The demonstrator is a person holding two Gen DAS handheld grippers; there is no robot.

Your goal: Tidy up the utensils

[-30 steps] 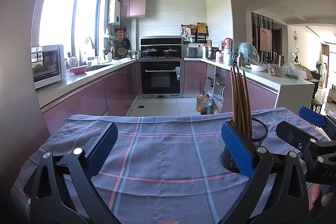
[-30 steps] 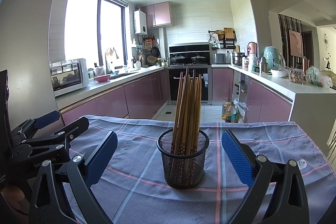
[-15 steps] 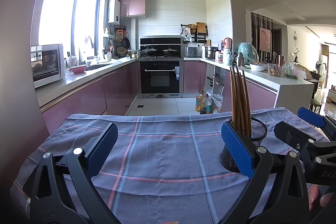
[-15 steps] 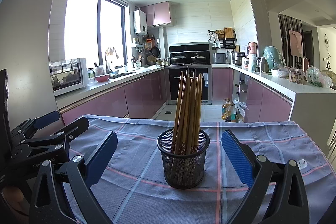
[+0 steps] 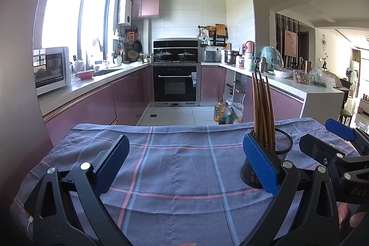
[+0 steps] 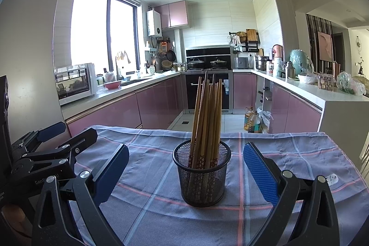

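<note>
On the table in front of me, a blue plaid tablecloth (image 6: 288, 153) covers the whole working surface, and a black mesh holder (image 6: 201, 174) stands upright on it, packed with wooden chopsticks (image 6: 207, 117) that lean slightly and fan out at the top. My right gripper (image 6: 185, 173) has its jaws spread wide to either side of the holder, gripping nothing; the holder sits between the blue pads (image 6: 259, 173) but apart from both. Through the mesh I can make out a patterned band on the lower ends of the chopsticks, though the tips at the bottom are too dim to see.

From the left wrist view, my left gripper (image 5: 185, 168) is also wide open over bare cloth, with nothing between its fingers. Its right pad (image 5: 259, 167) covers the near left side of the mesh holder (image 5: 281, 149), so only the rim and the right part of the wall show, with the chopsticks (image 5: 261, 107) rising behind the pad. I cannot tell from this view whether that pad touches the holder or only stands in front of it. The right gripper's black frame is cut off at the right edge, and below it a few fingertips of a hand (image 5: 348, 216) peek in, mostly hidden.

At the left edge of the right wrist view, the left gripper's body is only partly in frame. A small white tag (image 6: 332, 179) lies on the cloth by the right pad; its marking is too small to read.
</note>
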